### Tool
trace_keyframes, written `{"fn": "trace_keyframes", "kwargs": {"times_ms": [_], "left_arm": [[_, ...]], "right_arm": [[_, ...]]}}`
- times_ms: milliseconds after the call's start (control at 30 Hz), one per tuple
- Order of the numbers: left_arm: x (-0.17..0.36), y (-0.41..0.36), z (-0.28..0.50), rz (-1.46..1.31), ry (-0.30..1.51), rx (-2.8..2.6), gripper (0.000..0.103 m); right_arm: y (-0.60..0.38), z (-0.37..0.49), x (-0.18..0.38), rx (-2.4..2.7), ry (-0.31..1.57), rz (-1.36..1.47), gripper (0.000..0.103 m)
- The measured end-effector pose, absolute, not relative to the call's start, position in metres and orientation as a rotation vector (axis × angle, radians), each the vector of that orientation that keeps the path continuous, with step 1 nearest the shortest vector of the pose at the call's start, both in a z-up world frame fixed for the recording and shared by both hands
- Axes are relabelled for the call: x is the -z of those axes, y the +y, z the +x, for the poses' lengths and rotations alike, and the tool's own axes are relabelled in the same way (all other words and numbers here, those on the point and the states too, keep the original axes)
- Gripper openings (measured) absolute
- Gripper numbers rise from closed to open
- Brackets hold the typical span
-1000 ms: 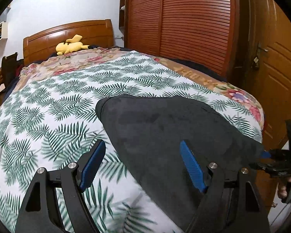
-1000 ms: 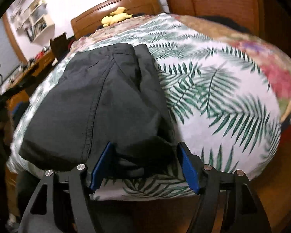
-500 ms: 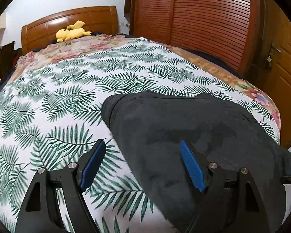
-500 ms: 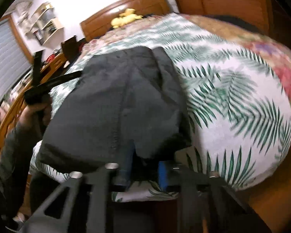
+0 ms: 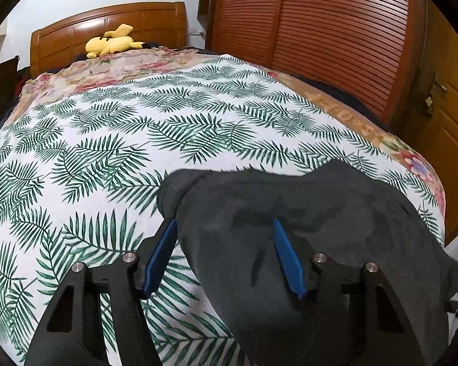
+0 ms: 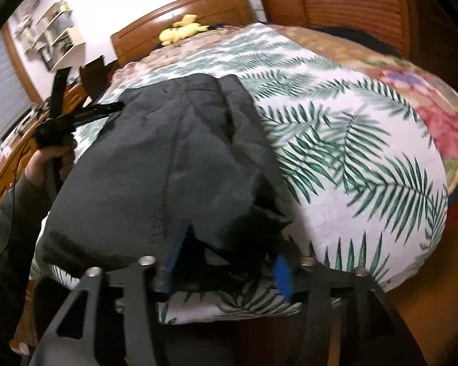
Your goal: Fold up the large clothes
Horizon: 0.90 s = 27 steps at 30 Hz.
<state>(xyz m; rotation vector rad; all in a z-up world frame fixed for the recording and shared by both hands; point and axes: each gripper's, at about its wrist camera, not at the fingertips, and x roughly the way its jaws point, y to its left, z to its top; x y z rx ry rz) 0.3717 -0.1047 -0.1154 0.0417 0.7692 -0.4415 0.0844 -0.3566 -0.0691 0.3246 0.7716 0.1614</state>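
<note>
Lying near the foot of the bed [image 5: 76,140], the dark garment [image 6: 168,158] appears partly folded; further folds remain. Left gripper [image 5: 224,254] angles down over its edge, jaws closing, pads not yet pressing cloth. Right gripper [image 6: 226,267] straddles the bunched near corner, jaws opening; contact is blurred, probably released.

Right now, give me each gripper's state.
Left gripper: closing, dark garment edge between the jaws, not gripped.
Right gripper: opening, the garment's corner between its jaws.

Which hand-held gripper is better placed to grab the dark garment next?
Left hand-held gripper: closing jaws straddle the dark garment edge on the bed. Right hand-held gripper is opening.
</note>
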Motion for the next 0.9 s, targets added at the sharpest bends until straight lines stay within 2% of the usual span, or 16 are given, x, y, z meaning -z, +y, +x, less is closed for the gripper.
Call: {"fn": "trace_keyframes", "kwargs": {"times_ms": [233,333,400,467,567,667,900], "left_arm": [[0.131,-0.103,0.391,-0.003,0.84,0.454,0.066],[0.138,-0.105,0.393,-0.008,0.856,0.452,0.066],[0.144,-0.104,0.394,-0.03,0.868,0.462,0.06],[0.145,-0.106,0.393,-0.042,0.877,0.476,0.043],[0.139,-0.114,0.387,0.016,0.864,0.459,0.023],[0.126,-0.117,0.379,0.067,0.828,0.426,0.018],[0.09,-0.113,0.354,0.054,0.75,0.409,0.017]], "right_arm": [[-0.36,0.091,0.074,-0.204,0.791,0.386,0.057],[-0.359,0.092,0.072,-0.243,0.783,0.389,0.041],[-0.357,0.092,0.069,-0.273,0.768,0.37,0.024],[-0.354,0.091,0.063,-0.281,0.738,0.331,0.015],[-0.354,0.089,0.053,-0.287,0.681,0.293,0.01],[-0.359,0.088,0.041,-0.296,0.625,0.288,0.009],[-0.378,0.094,0.036,-0.284,0.576,0.279,0.008]]}}
